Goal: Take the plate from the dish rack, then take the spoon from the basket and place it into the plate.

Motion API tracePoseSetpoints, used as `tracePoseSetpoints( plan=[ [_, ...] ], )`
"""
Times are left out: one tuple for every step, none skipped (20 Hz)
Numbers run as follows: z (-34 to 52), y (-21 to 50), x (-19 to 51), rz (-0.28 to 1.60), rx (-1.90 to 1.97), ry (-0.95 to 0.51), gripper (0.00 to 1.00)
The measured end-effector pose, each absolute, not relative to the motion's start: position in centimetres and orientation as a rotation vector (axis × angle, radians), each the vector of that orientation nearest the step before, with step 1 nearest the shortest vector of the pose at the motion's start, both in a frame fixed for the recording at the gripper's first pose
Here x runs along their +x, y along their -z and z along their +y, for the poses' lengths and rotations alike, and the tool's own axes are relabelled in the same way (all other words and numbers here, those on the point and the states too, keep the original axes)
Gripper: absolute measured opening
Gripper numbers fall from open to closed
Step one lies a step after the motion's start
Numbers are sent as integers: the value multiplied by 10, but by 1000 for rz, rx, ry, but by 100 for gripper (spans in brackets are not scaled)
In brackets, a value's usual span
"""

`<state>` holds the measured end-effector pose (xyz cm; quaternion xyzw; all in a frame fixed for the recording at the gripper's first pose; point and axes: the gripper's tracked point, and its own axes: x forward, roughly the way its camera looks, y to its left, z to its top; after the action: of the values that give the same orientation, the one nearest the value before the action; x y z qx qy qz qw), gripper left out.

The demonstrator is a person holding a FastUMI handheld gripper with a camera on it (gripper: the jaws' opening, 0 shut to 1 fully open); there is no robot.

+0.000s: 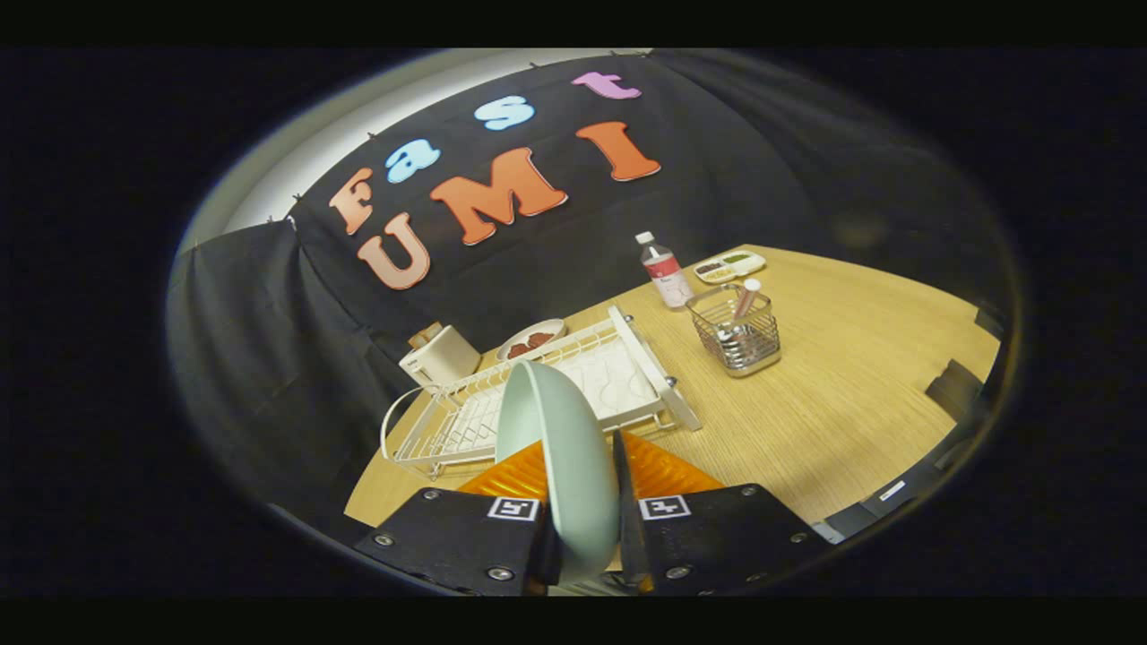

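Note:
My gripper is shut on a pale green plate, which stands on edge between the two fingers and is lifted above the table. The white wire dish rack lies just beyond the plate, with no dishes in it. Further off to the right stands a wire basket with a pink-handled spoon sticking up out of it.
The wooden table spreads out to the right of the rack. A clear bottle and a white divided tray sit behind the basket. A small dish of red food and a white box stand behind the rack.

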<state>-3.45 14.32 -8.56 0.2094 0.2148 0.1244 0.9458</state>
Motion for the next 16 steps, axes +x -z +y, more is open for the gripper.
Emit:
tracePoseSetpoints(
  plan=[
    [141,94,-34,452,441,-248,26],
    [141,100,-35,467,463,-250,27],
    [142,105,-36,482,488,-254,26],
    [143,111,-36,498,509,-259,26],
    [145,117,-37,511,523,-262,26],
    [147,120,-38,523,533,-269,26],
    [148,124,-39,530,538,-272,26],
    [149,127,-39,535,543,-273,26],
    [149,130,-38,543,547,-274,26],
    [150,134,-39,554,550,-275,26],
    [149,138,-39,562,553,-267,26],
    [148,142,-38,575,562,-264,26],
    [150,143,-39,584,581,-263,27],
    [150,145,-38,591,592,-265,27],
    [149,146,-38,595,600,-263,27],
    [149,148,-36,597,595,-249,27]
  ],
)
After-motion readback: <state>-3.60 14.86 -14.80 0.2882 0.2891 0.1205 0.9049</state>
